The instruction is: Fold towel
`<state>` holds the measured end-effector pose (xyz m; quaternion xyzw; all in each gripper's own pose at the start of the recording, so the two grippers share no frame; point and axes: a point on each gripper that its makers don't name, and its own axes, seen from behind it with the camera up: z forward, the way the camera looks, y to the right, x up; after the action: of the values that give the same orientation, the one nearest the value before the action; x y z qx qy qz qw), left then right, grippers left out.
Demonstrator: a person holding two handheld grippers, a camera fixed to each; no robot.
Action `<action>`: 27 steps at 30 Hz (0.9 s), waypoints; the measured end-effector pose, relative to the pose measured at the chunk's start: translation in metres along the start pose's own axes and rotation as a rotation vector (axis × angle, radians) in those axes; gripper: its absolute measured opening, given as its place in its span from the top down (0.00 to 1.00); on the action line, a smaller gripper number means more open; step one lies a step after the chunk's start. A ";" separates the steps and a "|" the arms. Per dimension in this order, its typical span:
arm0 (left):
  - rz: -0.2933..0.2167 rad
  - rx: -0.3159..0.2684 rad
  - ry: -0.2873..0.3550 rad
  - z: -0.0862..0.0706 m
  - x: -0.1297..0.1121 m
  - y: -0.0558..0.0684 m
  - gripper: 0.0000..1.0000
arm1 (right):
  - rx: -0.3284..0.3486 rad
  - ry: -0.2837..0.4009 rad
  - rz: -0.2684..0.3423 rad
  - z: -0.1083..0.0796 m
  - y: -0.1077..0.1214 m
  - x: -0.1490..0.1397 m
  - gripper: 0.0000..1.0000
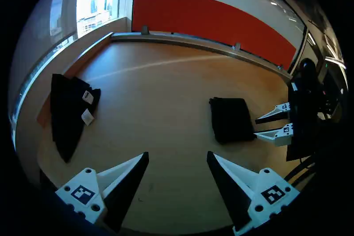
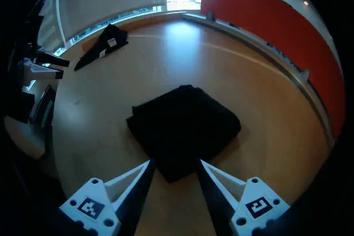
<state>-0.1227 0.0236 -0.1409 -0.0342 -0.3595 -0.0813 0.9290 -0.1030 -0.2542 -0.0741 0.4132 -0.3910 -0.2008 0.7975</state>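
Note:
A black towel lies folded into a thick rectangle on the wooden table. My right gripper is open at the towel's near corner, which reaches in between its fingertips without being pinched. In the left gripper view, that right gripper sits at the towel's right edge with its fingers apart. My left gripper is open over bare wood, well short of the towel. In the right gripper view it appears at the far left, held by a hand.
A second black cloth with white tags lies crumpled by the window-side edge. A metal rail and a red partition bound the far side. A dark flat object rests near the left edge.

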 end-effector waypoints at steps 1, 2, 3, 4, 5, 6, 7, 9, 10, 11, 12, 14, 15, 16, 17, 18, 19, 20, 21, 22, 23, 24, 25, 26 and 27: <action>0.002 -0.001 0.000 0.000 0.000 0.001 0.02 | -0.004 -0.003 0.004 -0.001 0.001 -0.003 0.31; 0.004 -0.001 -0.001 0.000 0.000 0.001 0.02 | -0.008 -0.005 0.008 -0.002 0.003 -0.006 0.31; 0.006 -0.001 -0.001 0.000 0.000 0.002 0.03 | -0.010 -0.007 0.012 -0.002 0.003 -0.008 0.31; 0.008 -0.002 -0.002 0.000 0.000 0.003 0.03 | -0.012 -0.007 0.016 -0.002 0.004 -0.010 0.31; 0.010 -0.002 -0.003 0.001 0.000 0.003 0.03 | -0.014 -0.008 0.019 -0.003 0.005 -0.011 0.31; 0.012 -0.003 -0.004 0.001 0.000 0.004 0.03 | -0.016 -0.009 0.022 -0.003 0.005 -0.013 0.31; 0.013 -0.003 -0.005 0.001 0.000 0.004 0.03 | -0.017 -0.011 0.024 -0.002 0.005 -0.014 0.31; 0.014 -0.004 -0.006 0.001 0.000 0.005 0.03 | -0.019 -0.016 0.028 -0.001 0.004 -0.018 0.31; 0.014 -0.004 -0.006 0.001 -0.001 0.006 0.02 | -0.020 -0.018 0.029 0.001 0.004 -0.020 0.31; 0.013 -0.004 -0.007 0.001 -0.001 0.006 0.02 | -0.021 -0.021 0.030 0.002 0.004 -0.022 0.31; 0.013 -0.005 -0.007 0.001 -0.001 0.007 0.02 | -0.021 -0.023 0.031 0.003 0.003 -0.024 0.31; 0.012 -0.007 -0.008 0.001 -0.002 0.008 0.03 | -0.019 -0.030 0.034 0.006 0.001 -0.028 0.31; 0.012 -0.007 -0.008 0.001 -0.002 0.008 0.03 | -0.020 -0.032 0.036 0.007 0.001 -0.030 0.31; 0.012 -0.007 -0.009 0.001 -0.003 0.008 0.02 | -0.022 -0.034 0.039 0.008 0.000 -0.032 0.32; 0.011 -0.007 -0.010 0.001 -0.004 0.008 0.02 | -0.024 -0.035 0.041 0.009 0.000 -0.033 0.33; 0.012 -0.007 -0.012 0.001 -0.004 0.008 0.02 | -0.024 -0.036 0.043 0.010 0.000 -0.034 0.33; 0.012 -0.007 -0.013 0.002 -0.005 0.009 0.03 | -0.024 -0.036 0.046 0.011 0.000 -0.035 0.35; 0.013 -0.007 -0.015 0.002 -0.006 0.009 0.03 | -0.023 -0.036 0.049 0.012 0.000 -0.035 0.37; 0.013 -0.007 -0.016 0.002 -0.006 0.009 0.02 | -0.024 -0.036 0.050 0.013 0.000 -0.036 0.39; 0.014 -0.006 -0.017 0.002 -0.007 0.009 0.03 | -0.024 -0.036 0.052 0.014 0.000 -0.036 0.42; 0.015 -0.006 -0.018 0.002 -0.007 0.009 0.03 | -0.025 -0.036 0.053 0.015 0.001 -0.036 0.46; 0.015 -0.006 -0.018 0.002 -0.008 0.009 0.03 | -0.026 -0.037 0.054 0.015 0.001 -0.036 0.50; 0.014 -0.006 -0.019 0.002 -0.008 0.009 0.03 | -0.027 -0.037 0.056 0.016 0.001 -0.037 0.55; 0.014 -0.007 -0.019 0.001 -0.008 0.009 0.03 | -0.029 -0.037 0.057 0.017 0.001 -0.037 0.59; 0.013 -0.007 -0.019 0.001 -0.008 0.009 0.02 | -0.031 -0.037 0.059 0.017 0.002 -0.037 0.63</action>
<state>-0.1278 0.0336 -0.1451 -0.0406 -0.3677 -0.0760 0.9260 -0.1394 -0.2379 -0.0837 0.3856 -0.4145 -0.1909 0.8019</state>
